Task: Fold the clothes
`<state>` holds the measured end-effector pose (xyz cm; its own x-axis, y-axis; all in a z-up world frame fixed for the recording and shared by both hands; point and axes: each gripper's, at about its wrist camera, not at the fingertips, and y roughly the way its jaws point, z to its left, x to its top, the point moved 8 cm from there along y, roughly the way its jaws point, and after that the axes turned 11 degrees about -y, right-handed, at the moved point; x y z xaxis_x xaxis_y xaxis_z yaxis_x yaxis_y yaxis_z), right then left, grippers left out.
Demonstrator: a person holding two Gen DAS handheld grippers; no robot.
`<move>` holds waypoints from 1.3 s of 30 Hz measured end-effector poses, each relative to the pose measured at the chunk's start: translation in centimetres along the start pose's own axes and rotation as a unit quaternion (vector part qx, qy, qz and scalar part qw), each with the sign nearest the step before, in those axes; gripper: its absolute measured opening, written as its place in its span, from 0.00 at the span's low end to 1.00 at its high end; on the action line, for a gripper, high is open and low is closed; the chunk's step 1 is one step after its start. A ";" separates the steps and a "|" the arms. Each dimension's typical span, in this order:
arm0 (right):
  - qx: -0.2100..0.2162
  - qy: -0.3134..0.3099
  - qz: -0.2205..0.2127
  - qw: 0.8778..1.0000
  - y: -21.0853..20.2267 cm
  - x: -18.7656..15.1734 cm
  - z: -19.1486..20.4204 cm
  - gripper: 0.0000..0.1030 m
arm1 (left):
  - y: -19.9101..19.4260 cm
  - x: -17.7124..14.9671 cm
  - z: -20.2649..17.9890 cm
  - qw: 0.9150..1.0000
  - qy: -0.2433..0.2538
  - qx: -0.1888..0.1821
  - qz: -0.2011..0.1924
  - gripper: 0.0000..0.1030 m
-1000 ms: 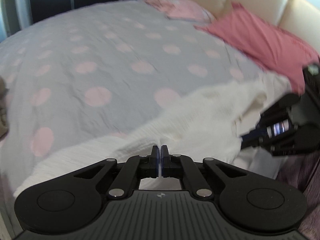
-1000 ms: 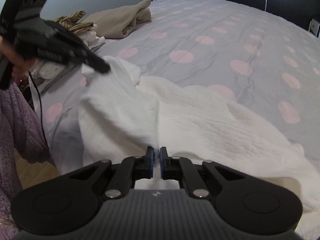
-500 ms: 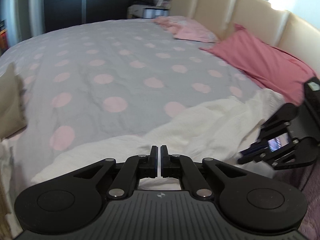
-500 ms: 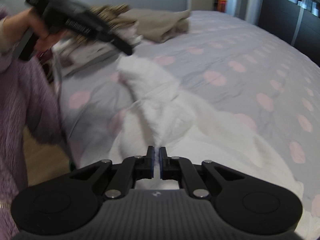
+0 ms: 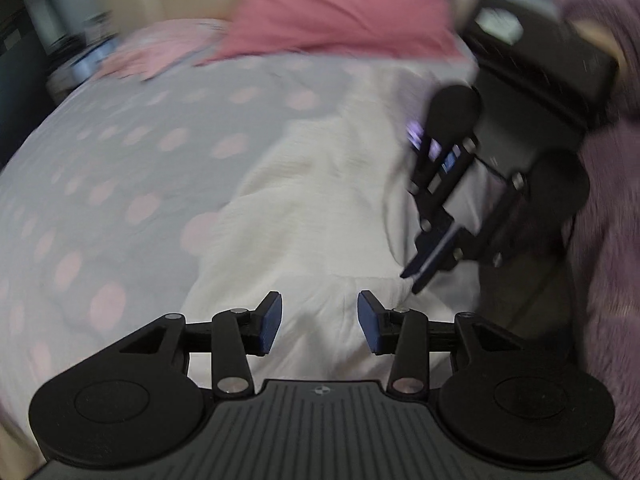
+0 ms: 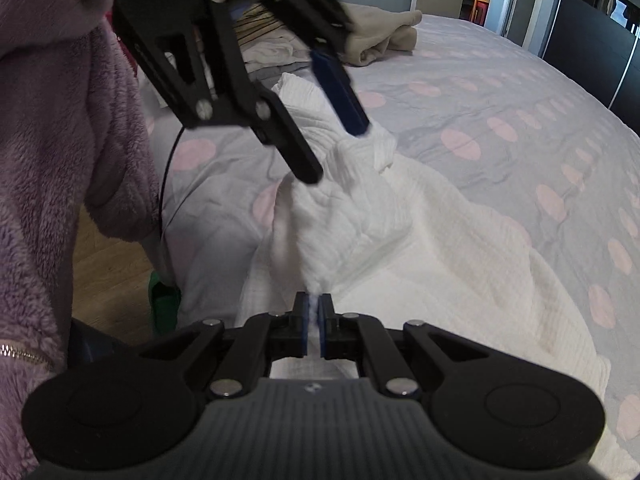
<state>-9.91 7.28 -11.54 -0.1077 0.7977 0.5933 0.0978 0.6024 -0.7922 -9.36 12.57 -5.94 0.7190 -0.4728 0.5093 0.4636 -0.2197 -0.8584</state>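
A white textured garment (image 5: 320, 216) lies crumpled on the grey bedspread with pink dots (image 5: 120, 152). My left gripper (image 5: 319, 322) is open and empty just above the cloth. It also shows in the right wrist view (image 6: 340, 152), jaws apart over a raised fold. My right gripper (image 6: 315, 316) is shut on an edge of the white garment (image 6: 400, 232), pulling a ridge of cloth taut. It appears at the right of the left wrist view (image 5: 412, 280), closed.
Pink pillows (image 5: 340, 8) lie at the headboard. A pile of beige and striped clothes (image 6: 368, 36) sits at the bed's far corner. My purple fleece sleeve (image 6: 60, 140) is at the left, wooden floor (image 6: 108, 272) below the bed edge.
My left gripper has opened and let go of the cloth, and has swung towards the right gripper. The right gripper still holds its edge.
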 end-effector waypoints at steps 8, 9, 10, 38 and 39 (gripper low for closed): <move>0.002 -0.017 -0.005 1.000 -0.4 -0.3 0.4 0.06 | 3.6 3.0 -4.3 0.974 0.196 -0.037 0.103 0.38; 0.002 -0.022 -0.006 1.000 -0.4 -0.3 0.5 0.06 | 4.2 3.1 -4.9 0.969 0.215 -0.043 0.118 0.38; 0.001 -0.027 -0.006 1.000 -0.5 -0.3 0.6 0.06 | 4.7 2.9 -5.3 0.962 0.232 -0.050 0.133 0.38; -0.017 -0.063 -0.021 0.998 -2.3 -1.2 0.9 0.06 | 12.3 0.2 -7.6 0.870 0.347 -0.112 0.331 0.39; -0.017 -0.063 -0.021 0.998 -2.3 -1.2 0.9 0.06 | 12.5 0.0 -7.6 0.871 0.343 -0.113 0.332 0.37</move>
<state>-10.90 4.94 -10.55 -0.2358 0.7631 0.6017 0.1245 0.6378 -0.7601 -7.53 3.35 -17.16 0.2756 -0.9413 -0.1950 -0.1059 0.1719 -0.9794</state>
